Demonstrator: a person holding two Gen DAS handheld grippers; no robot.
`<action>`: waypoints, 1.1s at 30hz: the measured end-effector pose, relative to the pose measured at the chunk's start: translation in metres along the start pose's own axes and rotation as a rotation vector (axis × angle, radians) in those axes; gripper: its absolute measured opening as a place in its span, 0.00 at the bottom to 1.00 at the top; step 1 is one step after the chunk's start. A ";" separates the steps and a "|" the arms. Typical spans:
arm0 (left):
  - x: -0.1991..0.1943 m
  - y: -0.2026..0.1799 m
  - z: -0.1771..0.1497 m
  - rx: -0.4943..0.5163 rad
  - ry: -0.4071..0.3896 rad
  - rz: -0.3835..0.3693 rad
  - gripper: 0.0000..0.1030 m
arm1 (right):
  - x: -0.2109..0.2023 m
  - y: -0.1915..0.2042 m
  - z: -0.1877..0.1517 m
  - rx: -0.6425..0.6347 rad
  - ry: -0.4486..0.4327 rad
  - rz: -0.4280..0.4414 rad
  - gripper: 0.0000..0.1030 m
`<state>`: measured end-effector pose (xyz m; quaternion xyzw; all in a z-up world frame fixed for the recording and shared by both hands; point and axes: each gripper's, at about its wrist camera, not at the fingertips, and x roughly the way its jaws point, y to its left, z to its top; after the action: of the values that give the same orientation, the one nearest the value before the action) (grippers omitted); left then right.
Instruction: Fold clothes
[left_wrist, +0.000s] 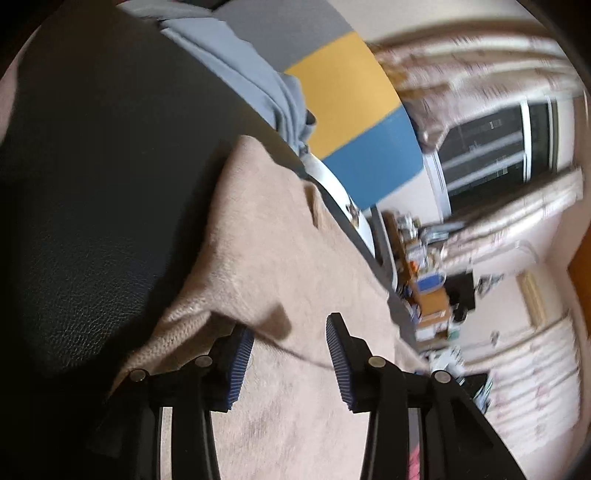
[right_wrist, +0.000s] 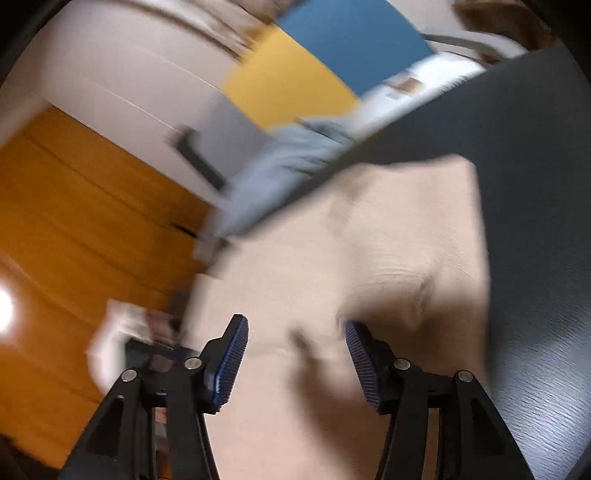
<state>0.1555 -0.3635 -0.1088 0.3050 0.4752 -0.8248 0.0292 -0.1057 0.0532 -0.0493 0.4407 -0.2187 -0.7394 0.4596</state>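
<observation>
Left wrist view. Beige knit (left_wrist: 258, 229): spread on the dark table (left_wrist: 92, 184), one ribbed edge raised in a fold near the left pad. Grey garment (left_wrist: 258, 81): bunched at the table's far edge. Left gripper (left_wrist: 290, 354): over the knit, jaws released, nothing between them.

Right wrist view, blurred. Knit (right_wrist: 351, 240): lying across the table (right_wrist: 535, 184), one part hanging past its edge over the wood floor (right_wrist: 74, 221). Grey garment (right_wrist: 288, 162): beyond it. Right gripper (right_wrist: 295, 354): above the knit, jaws parted, empty.

Step, by judgement: between grasps on the knit; fits either reaching for an edge or having let one go. Which fold is due cannot be told.
</observation>
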 end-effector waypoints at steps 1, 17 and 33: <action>-0.002 -0.005 0.000 0.029 0.005 0.014 0.39 | -0.004 0.001 0.004 -0.018 -0.024 -0.052 0.89; 0.021 -0.042 0.031 0.286 -0.029 0.228 0.47 | 0.077 0.058 0.012 -0.335 0.172 -0.298 0.98; 0.017 -0.057 0.012 0.366 -0.042 0.274 0.43 | 0.008 0.032 -0.042 -0.141 0.010 -0.244 1.00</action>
<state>0.1165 -0.3378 -0.0702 0.3496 0.2709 -0.8918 0.0950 -0.0556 0.0344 -0.0507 0.4343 -0.1087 -0.8011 0.3973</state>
